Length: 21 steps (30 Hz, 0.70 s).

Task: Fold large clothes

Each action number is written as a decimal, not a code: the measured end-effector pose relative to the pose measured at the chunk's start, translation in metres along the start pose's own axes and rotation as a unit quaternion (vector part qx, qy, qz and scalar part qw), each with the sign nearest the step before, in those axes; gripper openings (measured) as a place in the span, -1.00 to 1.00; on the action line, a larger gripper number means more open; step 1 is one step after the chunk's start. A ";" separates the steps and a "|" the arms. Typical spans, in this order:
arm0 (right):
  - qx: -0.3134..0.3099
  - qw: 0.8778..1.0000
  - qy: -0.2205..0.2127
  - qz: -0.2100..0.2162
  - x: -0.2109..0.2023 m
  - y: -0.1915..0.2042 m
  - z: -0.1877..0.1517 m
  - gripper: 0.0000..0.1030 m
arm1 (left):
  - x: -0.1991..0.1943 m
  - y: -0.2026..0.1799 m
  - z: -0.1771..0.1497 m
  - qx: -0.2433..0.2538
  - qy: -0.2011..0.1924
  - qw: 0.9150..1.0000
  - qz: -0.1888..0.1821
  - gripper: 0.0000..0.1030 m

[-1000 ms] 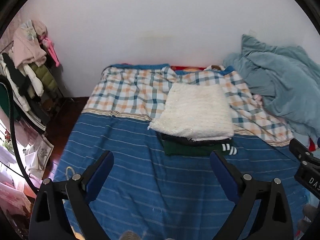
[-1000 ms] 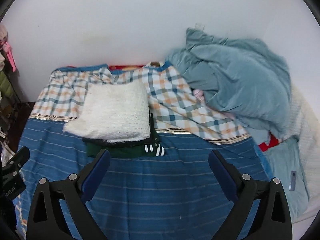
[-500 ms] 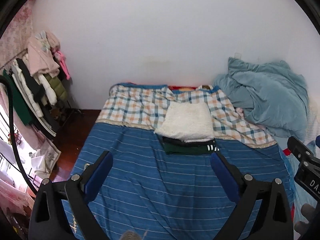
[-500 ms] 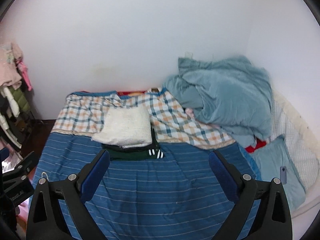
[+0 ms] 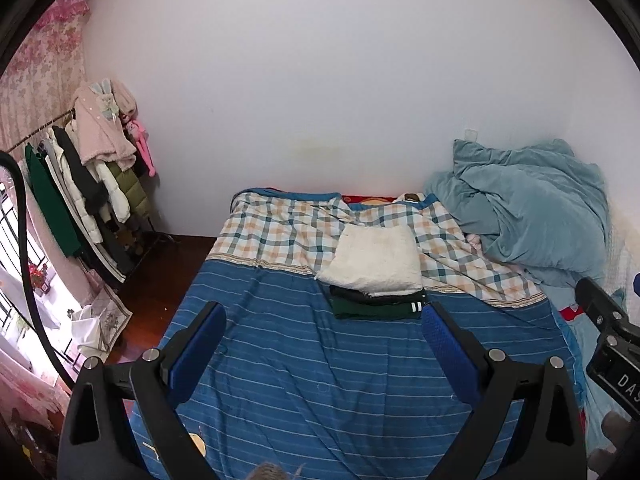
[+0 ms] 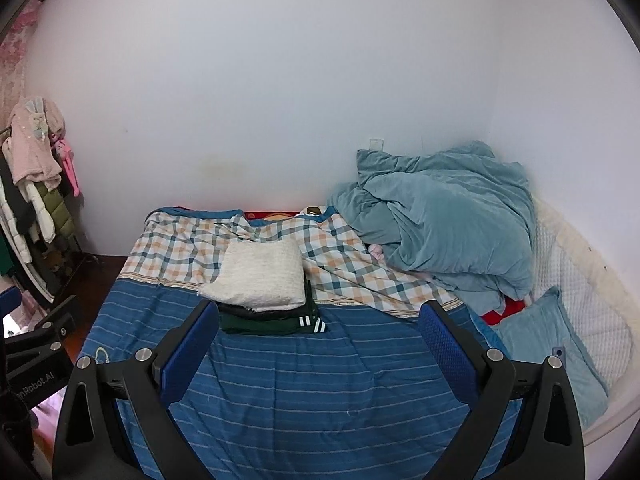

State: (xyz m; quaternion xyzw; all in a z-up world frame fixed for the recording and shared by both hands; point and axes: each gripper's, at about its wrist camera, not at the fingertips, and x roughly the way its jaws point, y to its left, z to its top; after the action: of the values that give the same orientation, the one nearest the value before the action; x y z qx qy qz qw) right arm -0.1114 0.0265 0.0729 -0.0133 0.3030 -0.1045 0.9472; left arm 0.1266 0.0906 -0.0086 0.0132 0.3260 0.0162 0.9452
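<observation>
White wall [image 5: 320, 80] fills the top of both views. Bed [image 5: 360, 380] below it, covered by a blue striped sheet [image 6: 320, 380] on the near part and a checked cover [image 5: 280, 236] on the far part by the wall. Crumpled teal duvet [image 6: 448, 216] heaped on the bed's far right corner, against the wall; pale blue pillow [image 6: 548, 340] just in front of it on the right edge, beside a white quilted pad [image 6: 580, 280]. Clothes rack [image 5: 80, 192] stands on the floor left of the bed, hung with coats, pink fleece on top. Dark wooden floor [image 5: 160, 280] between rack and bed.

Folded stack sits mid-bed, across the line where checked cover meets blue sheet: white knit sweater [image 5: 376, 264] on top, folded flat; a black layer under it; dark green garment [image 5: 372, 310] with white stripes at the bottom, its near edge sticking out toward the cameras.

Left gripper [image 5: 320, 344] jaws spread wide, nothing between them, held above the blue sheet, well short of the stack. Right gripper [image 6: 316, 340] likewise wide apart and empty, above the sheet; stack shows just past its left finger. Part of the right gripper's body visible at the left wrist view's right edge.
</observation>
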 end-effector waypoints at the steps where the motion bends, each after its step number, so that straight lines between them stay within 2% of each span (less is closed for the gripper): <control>1: 0.002 1.000 0.000 0.000 0.001 0.000 0.000 0.97 | -0.002 0.000 -0.001 0.000 -0.001 1.000 0.002 0.94; 8: 0.006 1.000 -0.002 0.012 -0.014 -0.003 -0.003 0.97 | -0.015 -0.002 -0.006 0.001 -0.010 1.000 0.003 0.94; 21: 0.004 1.000 -0.002 0.018 -0.012 -0.003 0.000 0.98 | -0.028 -0.002 -0.006 0.000 -0.023 1.000 0.011 0.94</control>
State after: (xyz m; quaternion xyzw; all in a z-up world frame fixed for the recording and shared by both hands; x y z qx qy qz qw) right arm -0.1215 0.0261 0.0806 -0.0047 0.3012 -0.0887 0.9494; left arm 0.1007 0.0879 0.0039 0.0172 0.3042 0.0258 0.9521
